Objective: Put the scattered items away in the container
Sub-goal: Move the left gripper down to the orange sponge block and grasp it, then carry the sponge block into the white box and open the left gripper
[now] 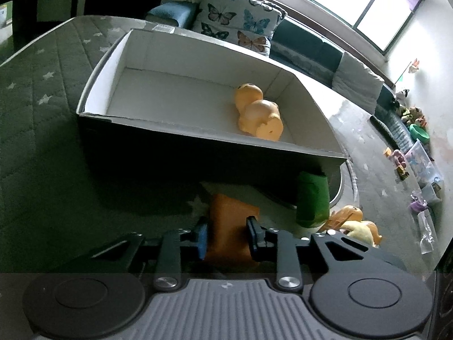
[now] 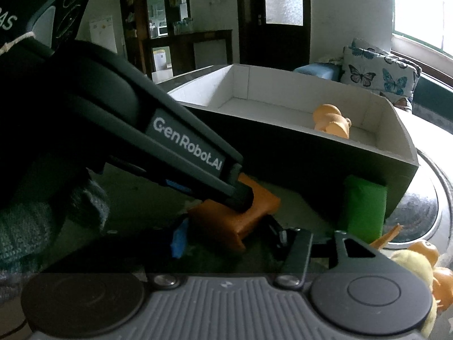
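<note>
**A:** Left tongs (image 1: 228, 236) first. What have you got in them?

**B:** You're clamped on the block (image 1: 230, 221), the orange one. A pad sits on each side face, blue on its left, black on its right. The right wrist view shows the same grip from the side: the finger ends sit on the block's top corner, and the block is low on the mat (image 1: 42, 99).

**A:** Right tongs (image 2: 228, 237)?

**B:** Apart. There's a wide gap between the blue pad and the dark finger. The block shows inside that gap, but it looks to lie just past your tips. I can't tell if either pad touches it. Nothing looks gripped there.

**A:** Where's the block relative to the box (image 1: 198, 153)?

**B:** Outside it, just before the dark front wall and near its right half. The box is white inside and open on top.

**A:** Anything in it?

**B:** One orange toy (image 1: 259, 113), lying on its side toward the right end of the floor.

**A:** Still out on the mat?

**B:** A green block (image 1: 312, 201) stands upright at the box's front right corner, to the right of your block. Beyond that, a small heap of yellow and orange toys (image 1: 356, 226).

**A:** Farther out?

**B:** A butterfly cushion (image 1: 235, 17) behind the box, under the window.
</note>
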The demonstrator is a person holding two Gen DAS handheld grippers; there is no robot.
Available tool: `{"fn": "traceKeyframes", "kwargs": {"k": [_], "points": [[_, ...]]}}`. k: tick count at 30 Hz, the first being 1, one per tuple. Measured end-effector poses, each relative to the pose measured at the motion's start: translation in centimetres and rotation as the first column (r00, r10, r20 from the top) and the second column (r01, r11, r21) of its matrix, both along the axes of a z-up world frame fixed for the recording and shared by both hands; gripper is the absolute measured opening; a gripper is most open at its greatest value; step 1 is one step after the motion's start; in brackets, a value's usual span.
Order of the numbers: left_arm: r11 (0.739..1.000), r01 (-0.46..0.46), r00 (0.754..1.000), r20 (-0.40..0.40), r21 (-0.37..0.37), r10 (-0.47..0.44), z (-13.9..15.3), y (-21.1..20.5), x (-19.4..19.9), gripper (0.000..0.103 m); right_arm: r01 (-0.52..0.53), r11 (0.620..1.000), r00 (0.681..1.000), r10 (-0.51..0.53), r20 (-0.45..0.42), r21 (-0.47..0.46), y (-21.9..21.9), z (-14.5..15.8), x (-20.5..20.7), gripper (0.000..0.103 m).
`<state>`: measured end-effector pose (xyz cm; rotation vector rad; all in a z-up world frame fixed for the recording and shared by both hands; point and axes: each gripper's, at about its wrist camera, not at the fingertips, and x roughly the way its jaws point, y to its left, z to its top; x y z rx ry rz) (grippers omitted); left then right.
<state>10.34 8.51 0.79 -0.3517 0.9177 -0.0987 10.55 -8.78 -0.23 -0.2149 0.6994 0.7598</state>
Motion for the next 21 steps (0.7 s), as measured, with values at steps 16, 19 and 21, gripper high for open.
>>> {"fn": "traceKeyframes", "kwargs": {"k": [16, 19, 21], "points": [[1.0, -0.004, 0.989, 0.149, -0.005, 0.005, 5.4, -0.2, -1.4, 0.029, -0.003, 0.997, 0.991, -0.007, 0.131, 0.074, -0.9, 4.9, -1.5, 0.053], [1.0, -0.007, 0.985, 0.174, 0.002, 0.007, 6.4, -0.2, -0.9, 0.029, -0.004, 0.997, 0.988, -0.009, 0.157, 0.082, -0.7, 5.8, -1.0, 0.053], [1.0, -0.011, 0.982, 0.189, 0.003, 0.01, 7.0, 0.0, -0.2, 0.029, -0.005, 0.996, 0.985, -0.01, 0.174, 0.086, -0.6, 6.3, -0.5, 0.053]]}}
